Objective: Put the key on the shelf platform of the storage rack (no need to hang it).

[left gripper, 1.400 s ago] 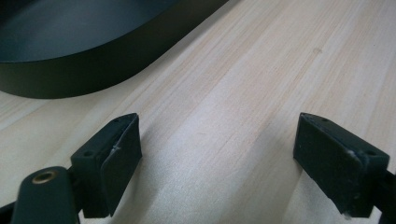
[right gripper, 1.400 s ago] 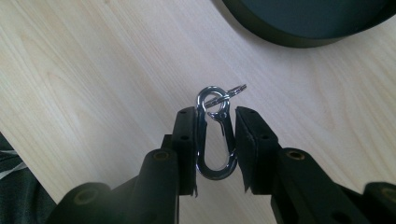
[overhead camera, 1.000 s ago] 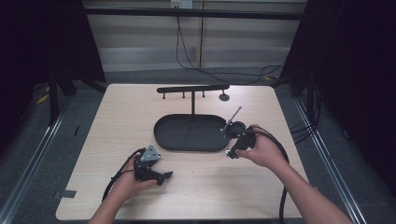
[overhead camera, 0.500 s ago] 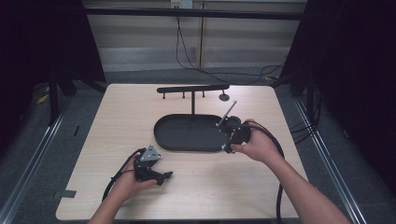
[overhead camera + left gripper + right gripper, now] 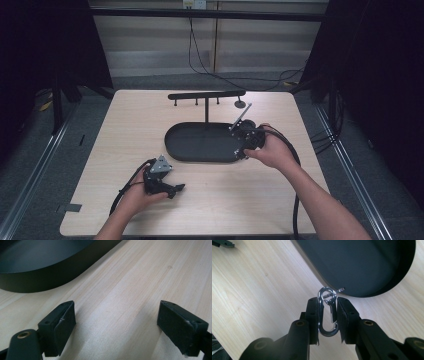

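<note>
A small silver snap hook (image 5: 327,312) stands upright between the jaws of my right gripper (image 5: 327,307), which is shut on it. Its ring end pokes out just over the rim of a black oval tray (image 5: 362,262). In the high view my right gripper (image 5: 245,140) hovers at the right end of the tray (image 5: 200,142). From the tray's middle rises a black T-shaped rack (image 5: 206,95) with short pegs under its bar. My left gripper (image 5: 176,189) rests on the table in front of the tray. Its jaws (image 5: 116,322) are open with only bare wood between them.
The light wooden table (image 5: 125,130) has free room left of the tray and along the front. A cable (image 5: 295,200) trails off the table's right front from my right gripper. Dark floor and metal rails surround the table.
My right gripper has carried the snap hook away from me and slightly right, up to the tray's right end. The left gripper has stayed where it was.
</note>
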A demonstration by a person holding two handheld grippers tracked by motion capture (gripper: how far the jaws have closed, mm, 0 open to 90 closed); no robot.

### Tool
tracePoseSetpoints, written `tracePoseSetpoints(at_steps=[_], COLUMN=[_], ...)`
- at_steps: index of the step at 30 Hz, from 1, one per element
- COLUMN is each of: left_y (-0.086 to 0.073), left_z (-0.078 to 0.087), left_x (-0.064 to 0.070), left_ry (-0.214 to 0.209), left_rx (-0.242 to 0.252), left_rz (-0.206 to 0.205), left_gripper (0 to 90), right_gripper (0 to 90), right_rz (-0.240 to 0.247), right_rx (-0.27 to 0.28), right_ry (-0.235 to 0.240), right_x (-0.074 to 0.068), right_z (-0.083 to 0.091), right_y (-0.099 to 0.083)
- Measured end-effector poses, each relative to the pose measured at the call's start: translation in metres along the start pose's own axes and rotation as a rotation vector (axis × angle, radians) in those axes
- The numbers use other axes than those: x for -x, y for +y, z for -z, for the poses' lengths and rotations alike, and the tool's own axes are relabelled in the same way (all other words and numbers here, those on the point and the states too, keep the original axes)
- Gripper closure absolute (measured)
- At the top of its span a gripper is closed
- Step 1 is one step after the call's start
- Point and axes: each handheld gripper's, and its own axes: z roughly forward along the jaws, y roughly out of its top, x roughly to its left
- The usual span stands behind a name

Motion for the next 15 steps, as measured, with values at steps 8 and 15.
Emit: tracePoseSetpoints(at_steps=[8,15], left_y=[0.0,0.0], left_z=[0.0,0.0], left_x=[0.0,0.0], left_ry=[0.0,0.0], left_rx=[0.0,0.004], left_rz=[0.0,0.004], left_gripper=[14.9,14.9], right_gripper=[72.2,72.2], right_rz=[0.015,0.003], right_rx=[-0.01,-0.007], right_ry=[0.0,-0.001], right_x=[-0.002,0.0], right_z=[0.002,0.0], right_y=[0.008,0.013])
